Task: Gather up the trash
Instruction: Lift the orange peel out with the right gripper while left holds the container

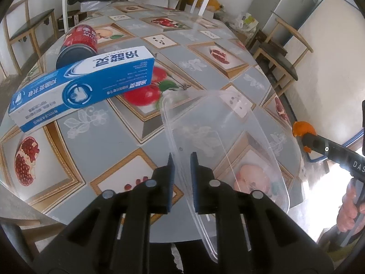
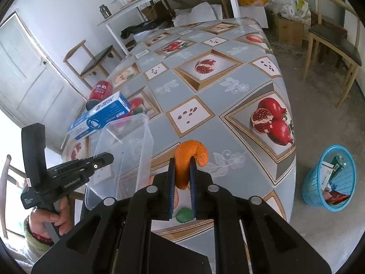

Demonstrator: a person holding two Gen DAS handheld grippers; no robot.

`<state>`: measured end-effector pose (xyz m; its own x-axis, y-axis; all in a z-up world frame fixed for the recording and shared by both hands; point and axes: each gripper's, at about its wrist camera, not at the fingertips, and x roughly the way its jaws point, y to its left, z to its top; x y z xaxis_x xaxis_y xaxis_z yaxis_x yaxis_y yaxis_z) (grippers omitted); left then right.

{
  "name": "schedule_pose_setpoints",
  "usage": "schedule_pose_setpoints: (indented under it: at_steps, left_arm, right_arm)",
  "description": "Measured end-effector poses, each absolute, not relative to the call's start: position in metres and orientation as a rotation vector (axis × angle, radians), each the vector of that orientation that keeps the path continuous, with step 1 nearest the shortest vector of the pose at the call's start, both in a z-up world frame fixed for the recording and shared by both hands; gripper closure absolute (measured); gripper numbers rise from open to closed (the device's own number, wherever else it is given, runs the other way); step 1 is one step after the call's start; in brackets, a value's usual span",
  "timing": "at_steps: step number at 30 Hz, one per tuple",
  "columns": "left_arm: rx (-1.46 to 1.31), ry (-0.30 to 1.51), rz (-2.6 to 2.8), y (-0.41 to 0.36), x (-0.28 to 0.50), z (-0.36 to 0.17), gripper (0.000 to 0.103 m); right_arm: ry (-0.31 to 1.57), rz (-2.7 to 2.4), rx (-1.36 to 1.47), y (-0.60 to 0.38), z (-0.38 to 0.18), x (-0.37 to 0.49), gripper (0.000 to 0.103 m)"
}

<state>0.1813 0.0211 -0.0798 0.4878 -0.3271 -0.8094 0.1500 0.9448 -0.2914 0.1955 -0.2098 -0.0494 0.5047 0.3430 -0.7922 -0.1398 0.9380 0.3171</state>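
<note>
Your left gripper [image 1: 182, 159] is clamped on the rim of the clear plastic container [image 1: 228, 141]; its 2 blue pads sit close together with only the thin wall between them, and the container tilts up off the table [image 1: 127, 137], its open side facing 3 o'clock in the left wrist view. In the right wrist view the same container [image 2: 127, 150] stands at 9 o'clock from your right gripper, with the left gripper's [image 2: 107, 158] fingers on its near edge.

Your right gripper [image 2: 182, 166] is pinching the orange peel [image 2: 189, 157] between nearly closed pads. The peel curls over the fingertips toward 1 o'clock and hangs above the table's [image 2: 228, 100] near edge. From the left wrist it shows at 3 o'clock, the peel [image 1: 303, 129] at the tip of the right gripper [image 1: 308, 140], just beside the container's far side.

At 10 o'clock on the table lies the blue toothpaste box [image 1: 75, 86], resting against the red can [image 1: 79, 43], which lies on its side. On the floor at 3 o'clock in the right wrist view stands the blue basket [image 2: 319, 182] with wrappers inside.
</note>
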Motion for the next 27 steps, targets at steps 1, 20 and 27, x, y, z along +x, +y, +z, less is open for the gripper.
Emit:
schedule_pose_setpoints:
  at_steps: [1, 20, 27]
  left_arm:
    - [-0.187, 1.019, -0.291, 0.020, 0.180, -0.080, 0.093]
    - [-0.070, 0.904, -0.288, -0.003, 0.152, -0.057, 0.100]
    - [-0.061, 0.876, -0.276, 0.000, 0.145, -0.051, 0.100]
  right_arm:
    - [1.003, 0.293, 0.224, -0.210, -0.050, 0.196, 0.091]
    - [1.007, 0.279, 0.235, -0.207, -0.054, 0.196, 0.091]
    - [1.001, 0.277, 0.229, -0.204, -0.051, 0.195, 0.091]
